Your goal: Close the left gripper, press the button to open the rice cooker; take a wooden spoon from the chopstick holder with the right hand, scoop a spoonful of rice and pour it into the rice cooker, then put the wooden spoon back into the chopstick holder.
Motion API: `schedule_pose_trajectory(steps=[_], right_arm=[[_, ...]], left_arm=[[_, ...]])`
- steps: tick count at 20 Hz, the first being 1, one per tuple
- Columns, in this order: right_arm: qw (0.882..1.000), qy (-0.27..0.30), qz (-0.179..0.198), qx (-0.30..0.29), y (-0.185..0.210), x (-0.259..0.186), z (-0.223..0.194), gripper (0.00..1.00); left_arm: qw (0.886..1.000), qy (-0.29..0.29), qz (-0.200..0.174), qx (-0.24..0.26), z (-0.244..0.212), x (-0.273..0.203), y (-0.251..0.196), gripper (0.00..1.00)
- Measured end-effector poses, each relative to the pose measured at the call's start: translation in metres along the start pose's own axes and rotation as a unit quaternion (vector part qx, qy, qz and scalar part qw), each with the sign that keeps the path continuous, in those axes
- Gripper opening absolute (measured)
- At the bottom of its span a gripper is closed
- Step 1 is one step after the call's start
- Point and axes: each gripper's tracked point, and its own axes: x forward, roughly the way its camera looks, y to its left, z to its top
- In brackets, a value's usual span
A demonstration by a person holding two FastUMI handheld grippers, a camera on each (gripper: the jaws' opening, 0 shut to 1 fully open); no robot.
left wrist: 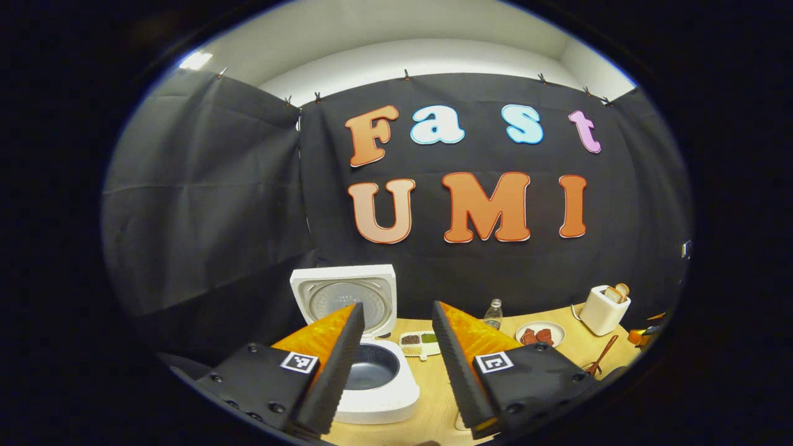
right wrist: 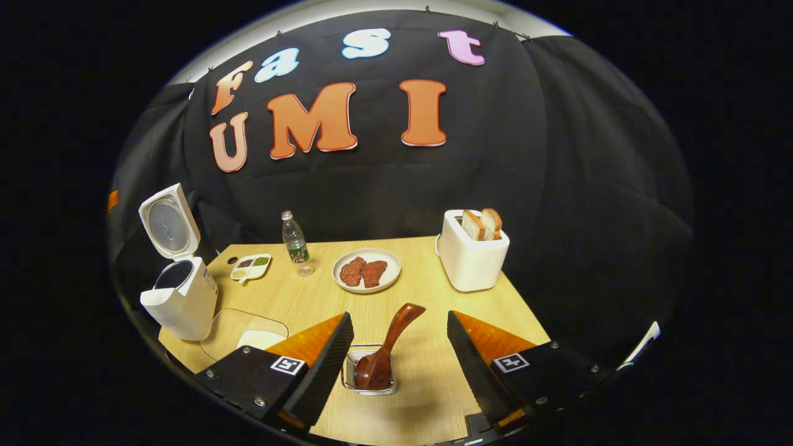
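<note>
The white rice cooker (left wrist: pixel 384 387) stands with its lid (left wrist: pixel 347 297) raised and its dark inner pot showing. My left gripper (left wrist: pixel 396 322) hangs open above and just in front of it, with nothing between the fingers. In the right gripper view the same rice cooker (right wrist: pixel 183 303) is at the table's left edge, lid up. A brown wooden spoon (right wrist: pixel 387 347) leans in the wire chopstick holder (right wrist: pixel 368 371) near the front. My right gripper (right wrist: pixel 399 331) is open, its fingers standing either side of the spoon and apart from it. A clear container with white rice (right wrist: pixel 251 334) lies beside the cooker.
On the wooden table (right wrist: pixel 433 291) stand a white toaster (right wrist: pixel 474 254) with two bread slices, a plate of red meat (right wrist: pixel 367 271), a plastic bottle (right wrist: pixel 296 244) and a small divided dish of grains (right wrist: pixel 251 266). Black cloth walls the table on three sides.
</note>
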Motion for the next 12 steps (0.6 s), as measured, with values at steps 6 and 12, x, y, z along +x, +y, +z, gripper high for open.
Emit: schedule_pose_trajectory(steps=[6, 12], right_arm=[[0.996, 0.076, 0.050, 0.011, 0.007, 0.063, -0.035, 0.93], [0.984, 0.138, 0.072, 0.091, 0.014, 0.109, -0.058, 0.68]], left_arm=[[0.999, 0.005, 0.028, 0.046, -0.010, -0.036, -0.029, 0.97], [0.996, 0.023, 0.064, 0.061, -0.021, -0.066, -0.032, 0.97]])
